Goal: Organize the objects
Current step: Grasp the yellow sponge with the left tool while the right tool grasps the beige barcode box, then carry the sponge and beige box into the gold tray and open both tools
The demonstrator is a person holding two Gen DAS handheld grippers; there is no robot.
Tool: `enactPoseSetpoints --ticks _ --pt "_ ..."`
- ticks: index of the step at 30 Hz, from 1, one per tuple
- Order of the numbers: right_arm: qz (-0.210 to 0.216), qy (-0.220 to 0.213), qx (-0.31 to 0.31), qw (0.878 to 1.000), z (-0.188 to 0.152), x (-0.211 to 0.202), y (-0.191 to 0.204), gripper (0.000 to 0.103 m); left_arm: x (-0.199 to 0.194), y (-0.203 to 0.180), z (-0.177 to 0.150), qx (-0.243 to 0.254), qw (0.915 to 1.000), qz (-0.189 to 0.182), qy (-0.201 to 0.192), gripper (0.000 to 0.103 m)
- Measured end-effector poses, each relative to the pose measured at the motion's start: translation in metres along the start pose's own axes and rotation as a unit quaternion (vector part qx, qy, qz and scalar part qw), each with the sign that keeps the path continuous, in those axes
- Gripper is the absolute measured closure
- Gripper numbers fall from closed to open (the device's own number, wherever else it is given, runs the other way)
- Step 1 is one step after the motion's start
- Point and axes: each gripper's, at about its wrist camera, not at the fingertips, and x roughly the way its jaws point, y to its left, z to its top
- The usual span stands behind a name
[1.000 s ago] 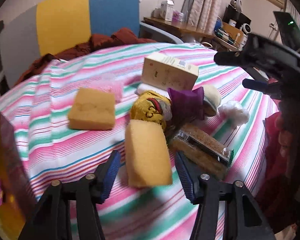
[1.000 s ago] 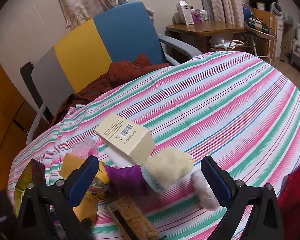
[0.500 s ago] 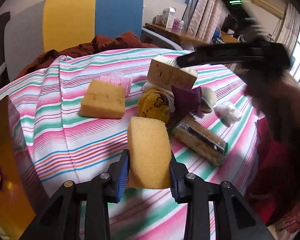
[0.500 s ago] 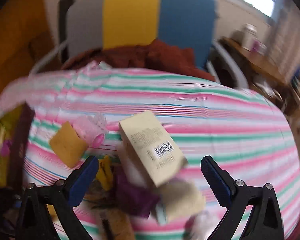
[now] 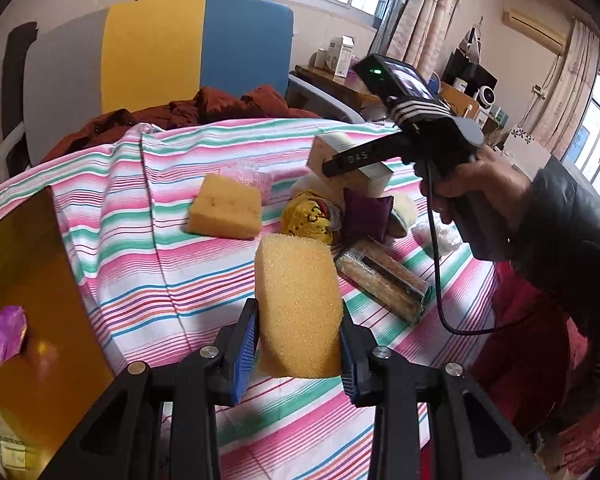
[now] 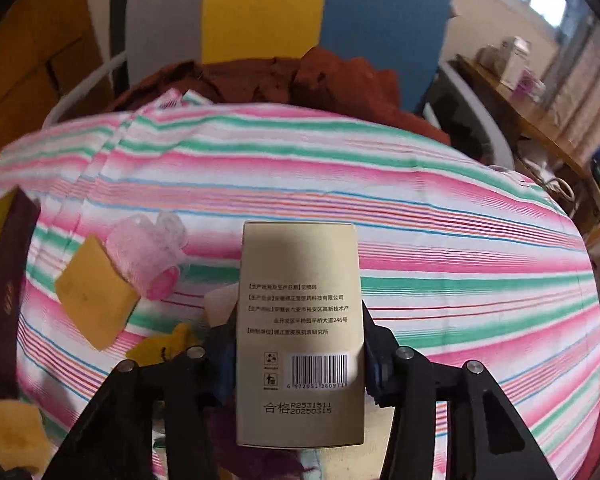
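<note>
My left gripper point(image 5: 298, 346) is shut on a yellow sponge point(image 5: 298, 304), held upright above the striped tablecloth point(image 5: 160, 248). My right gripper point(image 6: 298, 346) is shut on a beige carton point(image 6: 300, 320) with a barcode; the same carton point(image 5: 376, 176) and gripper show in the left wrist view, held by a hand point(image 5: 480, 184). A second yellow sponge point(image 5: 224, 212) lies flat farther back, with pink hair rollers point(image 6: 148, 256) beside it. A pile near the middle holds a yellow sock point(image 5: 306, 214), a purple pouch point(image 5: 366, 212) and a long snack pack point(image 5: 384, 280).
An open gold-lined box point(image 5: 32, 300) stands at the left edge with a purple wrapped item point(image 5: 8, 332) inside. A yellow, blue and grey chair point(image 5: 160, 52) with a brown garment point(image 5: 204, 108) stands behind the table. A wooden desk point(image 5: 332, 84) is at the back right.
My left gripper closed on the sponge and lifted it. My right gripper swung left over the pile, closed on the beige carton and raised it.
</note>
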Motion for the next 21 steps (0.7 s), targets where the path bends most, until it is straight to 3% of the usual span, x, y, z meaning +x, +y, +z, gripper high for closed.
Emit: enactPoseSetpoints --ticks 5,9,15,21 --pt "-0.007 -0.049 0.026 0.998 0.006 -0.045 -0.006 0.053 -0.019 0.006 0.0 -0.012 0.9997 0.009 -0.02 0.068" --pt "0.012 -0.087 0.026 0.996 0.012 -0.082 0.013 0.053 -0.043 0.017 0.0 -0.029 0.9983 0.023 -0.045 0.068" --pt "0.091 -0.114 -0.002 0.989 0.017 -0.11 0.077 0.053 -0.078 0.05 -0.009 -0.072 0.993 0.058 -0.073 0.067" --pt "0.165 -0.1 -0.063 0.979 0.009 -0.118 0.165 0.053 -0.11 0.096 -0.027 -0.131 0.9818 0.102 -0.093 0.067"
